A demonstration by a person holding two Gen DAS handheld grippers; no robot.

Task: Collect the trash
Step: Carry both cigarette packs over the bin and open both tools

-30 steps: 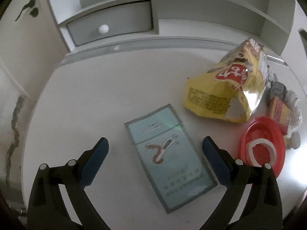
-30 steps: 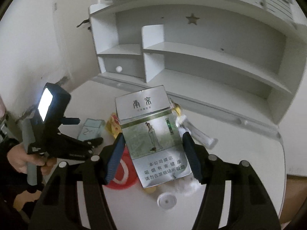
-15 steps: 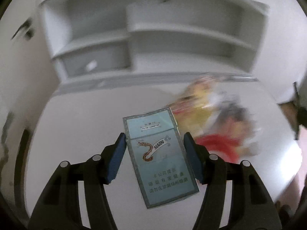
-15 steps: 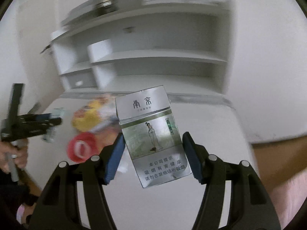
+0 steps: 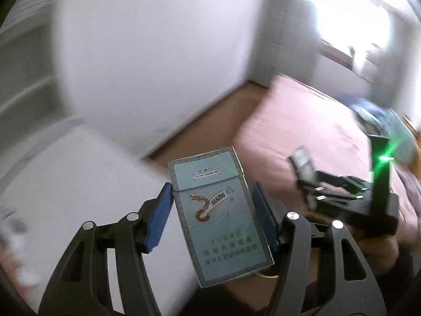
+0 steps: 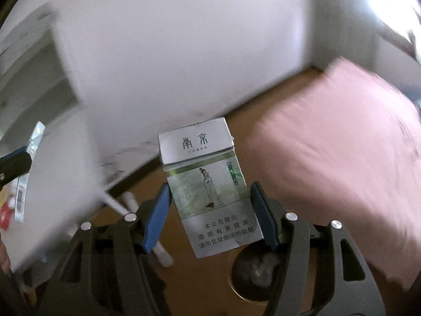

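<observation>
My left gripper is shut on a light blue cigarette pack with a dragon print, its blue pads pressing both long sides. In the right wrist view my right gripper is shut on a silver and green cigarette pack, held upright. Below that pack a round bin with a gold rim stands on the wood floor, with crumpled stuff inside. The left wrist view also catches the right gripper, blurred, off to the right. The left gripper's blue finger shows at the left edge of the right wrist view.
The white table lies to the left, with its white legs over the wood floor. A pink bed fills the right side. A white wall stands behind. Both views are motion-blurred.
The left gripper closed on the blue pack and lifted it off the table. Both grippers swung away from the desk and shelves toward the floor and the pink bed.
</observation>
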